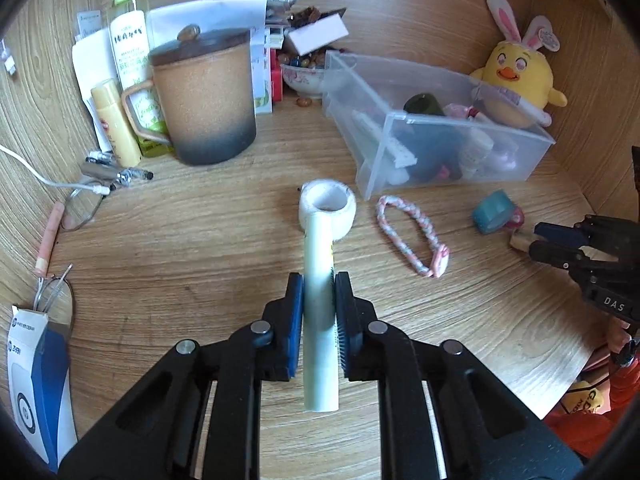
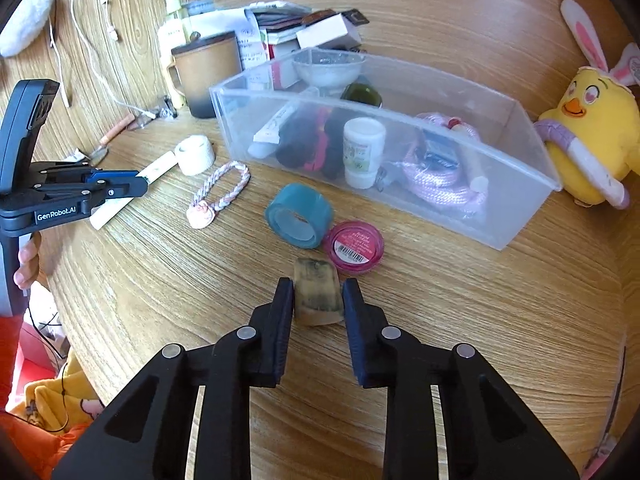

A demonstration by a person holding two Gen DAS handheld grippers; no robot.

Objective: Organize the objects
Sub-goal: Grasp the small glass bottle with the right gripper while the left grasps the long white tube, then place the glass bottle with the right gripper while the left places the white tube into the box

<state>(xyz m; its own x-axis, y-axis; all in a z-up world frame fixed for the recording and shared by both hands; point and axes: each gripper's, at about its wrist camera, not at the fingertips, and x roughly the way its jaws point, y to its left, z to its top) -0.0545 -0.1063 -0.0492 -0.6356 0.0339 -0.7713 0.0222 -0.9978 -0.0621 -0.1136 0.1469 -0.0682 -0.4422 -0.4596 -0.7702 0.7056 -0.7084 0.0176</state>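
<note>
On a cluttered wooden surface (image 1: 200, 240), the left claw (image 1: 319, 280) is clamping a long white tube (image 1: 320, 312) between its blue pads, the tube's far end touching a roll of white tape (image 1: 328, 206). The right claw (image 2: 316, 292) is gripping a worn, pale eraser-like block (image 2: 317, 296) lying just beside a pink round tin (image 2: 354, 246) and a teal tape roll (image 2: 299, 216).

Only the left wrist view is showing a lidded brown mug (image 1: 204, 100) up close, a yellow bottle (image 1: 116, 120) and a blue-and-white carton (image 1: 40, 392) at the near left edge. Only the right wrist view is revealing the tin's barcode sticker, the clear plastic bin's (image 2: 500, 224) contents, including a small white jar (image 2: 362, 152) and pink cord (image 2: 436, 184), and the lettering "GenRobot.AI" on the left claw's body. In the left view, "DAS" is readable on the right claw. A braided pink-and-white loop (image 1: 412, 236) is lying between the 2 claws; a yellow plush chick (image 2: 592, 140) is sitting beside the bin.
</note>
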